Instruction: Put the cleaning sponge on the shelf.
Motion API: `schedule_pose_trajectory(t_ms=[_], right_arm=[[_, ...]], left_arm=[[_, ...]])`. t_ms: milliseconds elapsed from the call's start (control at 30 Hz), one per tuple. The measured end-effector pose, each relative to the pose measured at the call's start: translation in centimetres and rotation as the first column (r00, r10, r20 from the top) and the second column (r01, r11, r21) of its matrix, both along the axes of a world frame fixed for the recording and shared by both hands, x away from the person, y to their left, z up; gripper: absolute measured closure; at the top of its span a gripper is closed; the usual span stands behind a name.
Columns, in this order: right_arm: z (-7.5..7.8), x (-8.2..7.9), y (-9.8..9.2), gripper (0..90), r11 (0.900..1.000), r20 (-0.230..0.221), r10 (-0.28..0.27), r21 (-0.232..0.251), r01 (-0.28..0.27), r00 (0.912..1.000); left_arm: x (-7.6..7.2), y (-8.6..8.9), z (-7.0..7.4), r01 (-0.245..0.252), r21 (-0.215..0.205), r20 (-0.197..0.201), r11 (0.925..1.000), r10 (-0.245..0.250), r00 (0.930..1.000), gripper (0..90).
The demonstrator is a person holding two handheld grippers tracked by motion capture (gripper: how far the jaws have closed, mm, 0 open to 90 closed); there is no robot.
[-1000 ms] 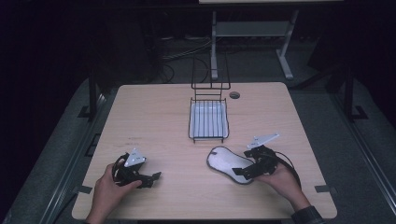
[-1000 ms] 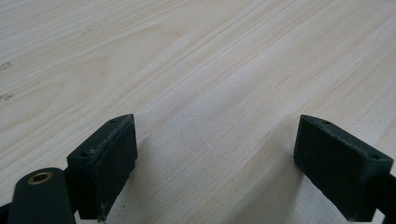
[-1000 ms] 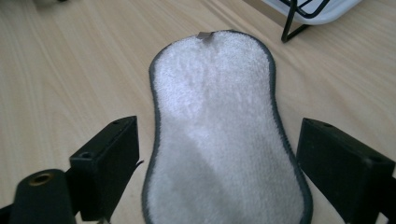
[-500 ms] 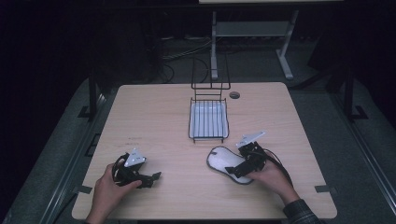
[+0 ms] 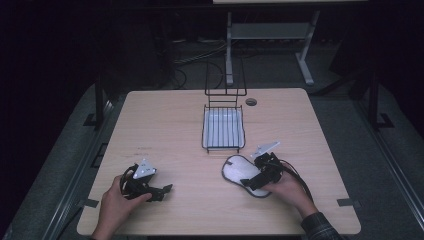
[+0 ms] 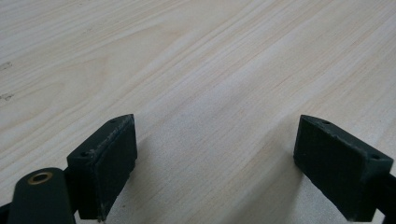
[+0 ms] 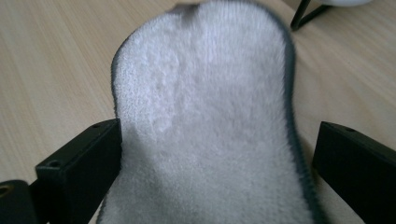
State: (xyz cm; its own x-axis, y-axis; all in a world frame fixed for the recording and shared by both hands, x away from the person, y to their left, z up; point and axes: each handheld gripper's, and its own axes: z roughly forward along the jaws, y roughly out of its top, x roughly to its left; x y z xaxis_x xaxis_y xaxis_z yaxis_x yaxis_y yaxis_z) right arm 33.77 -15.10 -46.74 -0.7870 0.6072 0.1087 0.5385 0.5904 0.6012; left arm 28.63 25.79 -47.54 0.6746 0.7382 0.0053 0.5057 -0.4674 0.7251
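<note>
Clearly the work is at its beginning, as I judge it. On the wooden surface a wire tray stands at the far middle, and nothing seems placed in it except its pale liner. Just in front of it lies a white fleecy insole, flat and not yet lifted. The right gripper is low over its near end, jaws wide on both sides of it. The left gripper rests apart at the near left, jaws wide, holding nothing.

A light wooden table stands on grey carpet in a dark room, metal stand legs behind.
</note>
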Motion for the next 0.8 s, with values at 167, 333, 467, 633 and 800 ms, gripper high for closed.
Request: schedule_pose_trajectory(t_ms=[167,333,467,633,800], right_arm=[[-0.1,-0.1,0.2,3.6,1.0,0.005,0.009,-0.013,-0.009,0.9999],[0.1,-0.3,0.2,10.8,1.0,0.015,0.027,-0.01,-0.027,0.9995],[0.2,-0.4,0.2,14.5,0.999,0.012,0.041,-0.003,-0.041,0.9991],[0.5,-0.5,0.1,17.6,0.999,0.022,0.044,-0.004,-0.044,0.9988],[1.0,-0.8,-0.2,25.2,0.999,0.052,0.039,0.007,-0.04,0.9979]], left_arm=[[0.0,0.0,0.0,0.0,0.0,0.0,1.0,0.0,1.0,12.7],[0.0,0.0,0.0,0.0,0.0,0.0,1.0,0.0,1.0,12.7],[0.0,0.0,0.0,0.0,0.0,0.0,1.0,0.0,1.0,12.7],[0.0,0.0,0.0,0.0,0.0,0.0,1.0,0.0,1.0,12.6],[0.0,0.0,0.0,0.0,0.0,0.0,1.0,0.0,1.0,12.6]])
